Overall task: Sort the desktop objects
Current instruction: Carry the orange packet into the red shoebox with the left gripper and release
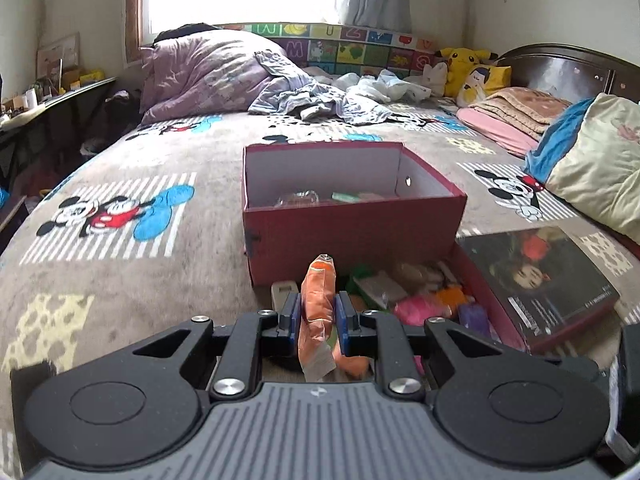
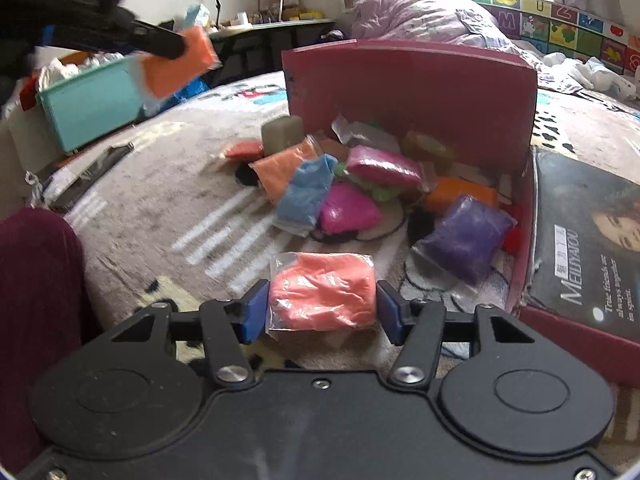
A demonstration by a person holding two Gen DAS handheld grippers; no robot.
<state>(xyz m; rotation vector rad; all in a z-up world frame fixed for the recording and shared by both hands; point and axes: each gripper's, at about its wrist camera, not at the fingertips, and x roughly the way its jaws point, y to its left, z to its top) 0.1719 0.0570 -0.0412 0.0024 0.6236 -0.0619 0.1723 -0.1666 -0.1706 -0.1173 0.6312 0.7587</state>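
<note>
My left gripper [image 1: 317,316] is shut on an orange clay packet [image 1: 318,300] and holds it in the air before the red shoebox [image 1: 352,236]; it also shows in the right wrist view, packet [image 2: 180,60] raised at upper left. My right gripper [image 2: 322,306] has its pads against both ends of a salmon-pink clay packet [image 2: 322,290] lying on the bed. A heap of packets lies beyond it: blue [image 2: 306,196], magenta [image 2: 348,208], purple [image 2: 466,236], orange [image 2: 280,170]. The shoebox holds a few small items [image 1: 320,198].
The shoebox lid [image 2: 584,240] with a printed portrait lies on the right, its red wall [image 2: 412,92] behind the heap. A teal bin [image 2: 88,104] stands at the left. Pillows [image 1: 592,164] and bedding [image 1: 208,72] lie on the Mickey blanket [image 1: 120,216].
</note>
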